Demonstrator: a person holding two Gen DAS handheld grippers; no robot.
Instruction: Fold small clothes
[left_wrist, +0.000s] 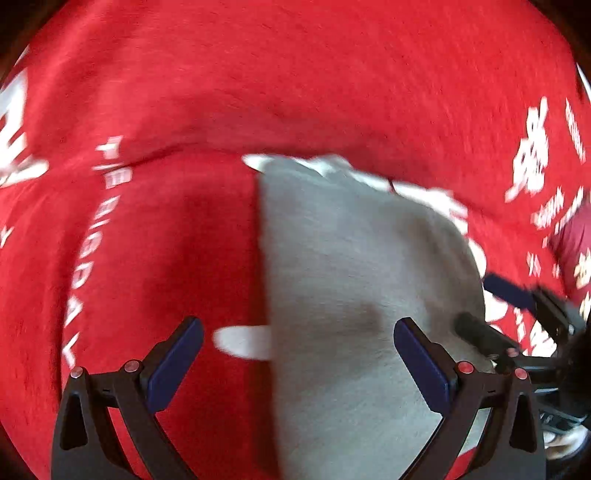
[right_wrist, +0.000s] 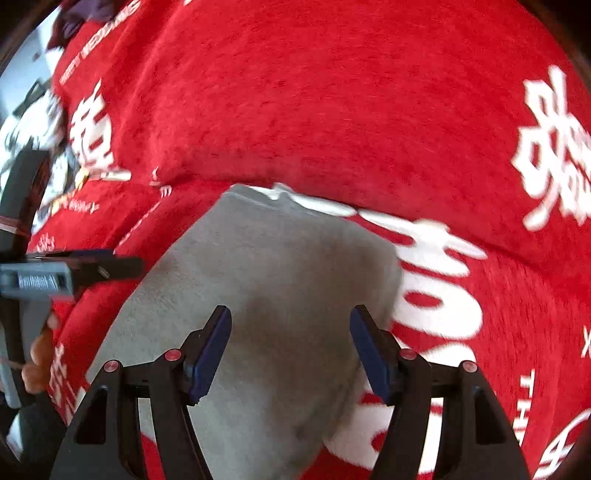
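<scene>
A small grey garment (left_wrist: 354, 280) lies flat on a red cloth with white lettering (left_wrist: 295, 74). My left gripper (left_wrist: 297, 354) is open and empty, hovering over the garment's straight left edge. My right gripper (right_wrist: 290, 347) is open and empty above the garment (right_wrist: 273, 280), nearer its right edge. The right gripper also shows at the right of the left wrist view (left_wrist: 495, 314), and the left gripper at the left of the right wrist view (right_wrist: 92, 266). The image is blurred by motion.
The red cloth (right_wrist: 332, 92) covers the whole surface and rises in a soft ridge behind the garment. A dark red item (left_wrist: 576, 236) lies at the far right. Clutter and a pale floor (right_wrist: 26, 122) show past the cloth's left edge.
</scene>
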